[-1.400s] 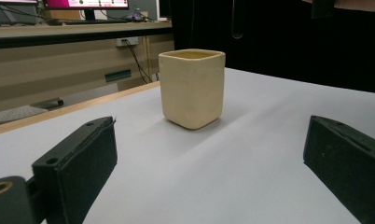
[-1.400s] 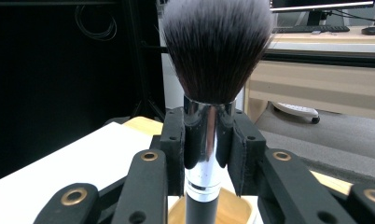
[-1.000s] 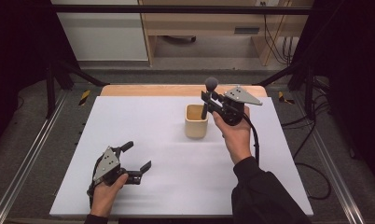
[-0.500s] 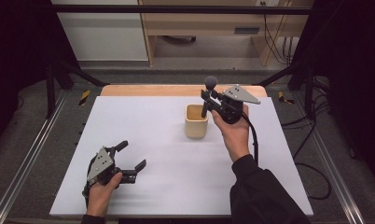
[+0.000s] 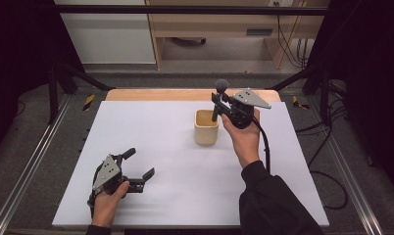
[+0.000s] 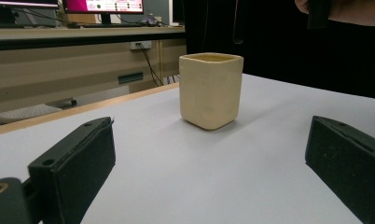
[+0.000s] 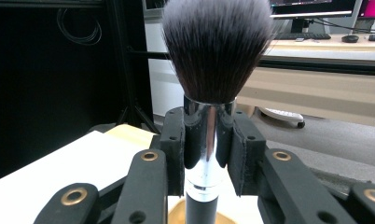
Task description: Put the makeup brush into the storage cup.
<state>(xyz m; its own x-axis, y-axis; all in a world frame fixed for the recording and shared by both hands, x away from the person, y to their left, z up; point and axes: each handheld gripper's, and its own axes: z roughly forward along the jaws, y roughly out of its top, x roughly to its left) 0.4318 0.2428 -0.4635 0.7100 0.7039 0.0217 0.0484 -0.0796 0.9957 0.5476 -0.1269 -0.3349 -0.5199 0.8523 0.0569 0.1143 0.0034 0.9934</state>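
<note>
White bench (image 5: 160, 147): a dark-bristled, chrome-collared makeup brush (image 7: 213, 70) stands upright, clamped in the right gripper (image 7: 208, 154), cream cup (image 5: 206, 127) at seven o'clock; left gripper (image 5: 136, 169) gapes empty.

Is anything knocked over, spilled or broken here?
No. The cream square ceramic cup stands upright on the white table, and the right gripper holds the black fluffy makeup brush straight above it.

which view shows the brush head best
The right gripper view: the brush stands close up, bristles sharp, its metal collar clamped in the right hand-held gripper. The high view shows it small above the cup. The left gripper view looks at the cup, with a dark handle hanging at the top edge.
</note>
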